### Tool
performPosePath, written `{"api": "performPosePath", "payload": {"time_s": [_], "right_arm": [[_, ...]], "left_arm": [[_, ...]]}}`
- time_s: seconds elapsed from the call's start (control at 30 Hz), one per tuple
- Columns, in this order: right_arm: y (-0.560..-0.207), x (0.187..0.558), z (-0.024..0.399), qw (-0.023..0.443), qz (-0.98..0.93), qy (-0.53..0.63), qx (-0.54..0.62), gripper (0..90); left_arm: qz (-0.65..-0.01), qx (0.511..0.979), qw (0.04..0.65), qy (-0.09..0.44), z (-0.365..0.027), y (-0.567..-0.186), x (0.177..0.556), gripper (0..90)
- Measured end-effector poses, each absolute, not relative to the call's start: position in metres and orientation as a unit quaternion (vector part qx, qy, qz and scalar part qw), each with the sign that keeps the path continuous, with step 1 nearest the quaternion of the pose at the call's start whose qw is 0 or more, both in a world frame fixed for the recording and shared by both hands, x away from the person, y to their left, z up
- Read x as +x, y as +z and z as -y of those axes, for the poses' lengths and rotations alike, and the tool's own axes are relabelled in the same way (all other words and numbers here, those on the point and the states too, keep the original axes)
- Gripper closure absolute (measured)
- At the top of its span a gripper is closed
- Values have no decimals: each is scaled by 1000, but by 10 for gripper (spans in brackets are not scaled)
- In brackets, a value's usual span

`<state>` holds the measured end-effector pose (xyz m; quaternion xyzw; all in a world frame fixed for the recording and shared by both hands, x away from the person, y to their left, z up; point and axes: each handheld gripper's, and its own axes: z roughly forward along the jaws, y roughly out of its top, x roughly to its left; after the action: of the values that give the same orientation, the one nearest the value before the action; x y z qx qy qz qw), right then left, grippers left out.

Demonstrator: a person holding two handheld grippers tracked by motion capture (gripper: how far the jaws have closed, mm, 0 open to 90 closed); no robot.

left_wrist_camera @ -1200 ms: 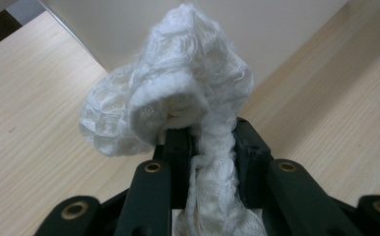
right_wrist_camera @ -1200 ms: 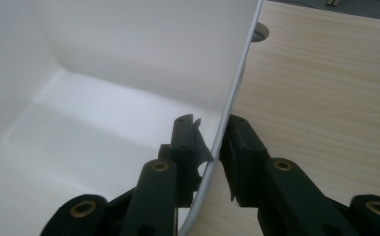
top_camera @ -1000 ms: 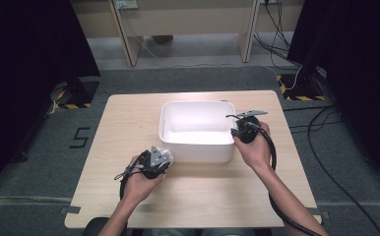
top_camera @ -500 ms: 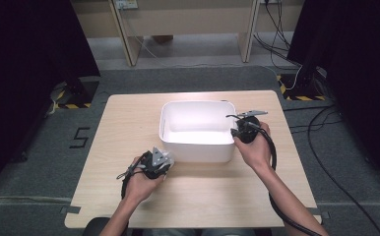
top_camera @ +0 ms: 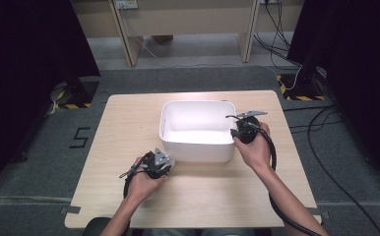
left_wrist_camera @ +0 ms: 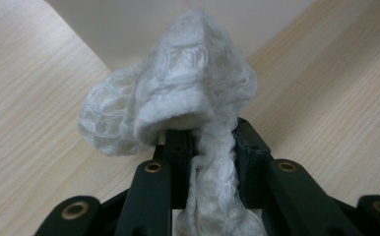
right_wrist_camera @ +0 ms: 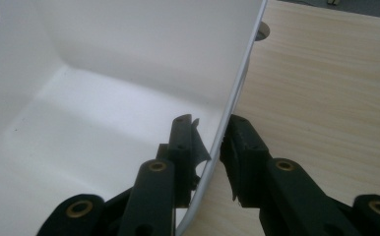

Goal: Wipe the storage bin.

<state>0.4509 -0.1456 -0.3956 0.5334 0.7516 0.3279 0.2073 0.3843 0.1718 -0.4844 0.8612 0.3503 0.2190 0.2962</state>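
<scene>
The crumpled white knitted cloth (left_wrist_camera: 173, 93) was pinched between the jaws of the left gripper (left_wrist_camera: 205, 142), bunched above the pads with a strand trailing down between them; in the high view it showed as a pale wad (top_camera: 167, 158) at the left gripper (top_camera: 158, 162), just in front of the near left corner of the white rectangular plastic tub (top_camera: 198, 147), above the pale wooden counter (top_camera: 129, 123). The right gripper (right_wrist_camera: 210, 142) straddled the tub's right wall (right_wrist_camera: 237, 88), one jaw inside and one outside; its jaws had just been opening slightly, and a narrow gap appeared beside the rim, so the hold seemed loosened rather than clenched, though contact of the outer pad could not be told for certain. Compared with the frames from a second earlier, the left hand had shifted only slightly and the right hand (top_camera: 252, 147) and tub lay unchanged. The tub interior was bare, so the cloth probably remained to be dropped in.
</scene>
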Motion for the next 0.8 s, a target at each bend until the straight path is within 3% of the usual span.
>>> {"api": "performPosePath", "payload": {"time_s": [0.8], "right_arm": [[-396, 451, 145, 207, -754, 326, 531, 741]], "left_arm": [[-348, 858, 309, 219, -164, -480, 381, 722]]}}
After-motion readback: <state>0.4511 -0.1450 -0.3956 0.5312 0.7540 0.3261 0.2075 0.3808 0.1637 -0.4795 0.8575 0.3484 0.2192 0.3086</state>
